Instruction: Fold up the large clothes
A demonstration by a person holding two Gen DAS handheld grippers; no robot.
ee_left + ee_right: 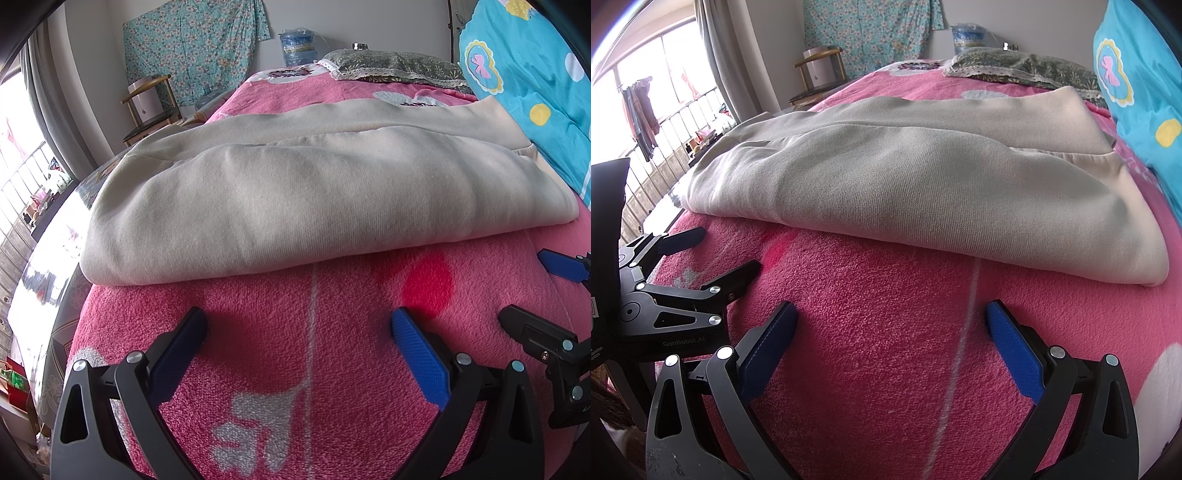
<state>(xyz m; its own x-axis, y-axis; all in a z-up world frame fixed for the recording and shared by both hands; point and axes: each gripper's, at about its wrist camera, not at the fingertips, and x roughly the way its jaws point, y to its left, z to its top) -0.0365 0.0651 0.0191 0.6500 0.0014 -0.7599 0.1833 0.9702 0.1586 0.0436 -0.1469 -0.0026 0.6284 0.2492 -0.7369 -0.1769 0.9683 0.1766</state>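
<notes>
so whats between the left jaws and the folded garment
Only bare pink blanket, crossed by a pale stripe. The left gripper hovers open just short of the beige garment, nothing in between. The left wrist view shows this best.

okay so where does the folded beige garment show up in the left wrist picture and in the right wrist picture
Left wrist view: the folded beige garment spans the middle, on the pink blanket beyond the open left gripper.
Right wrist view: the garment fills the centre and right, beyond the open right gripper.
Shared landmark: the grey floral pillow at the bed's far end.
</notes>
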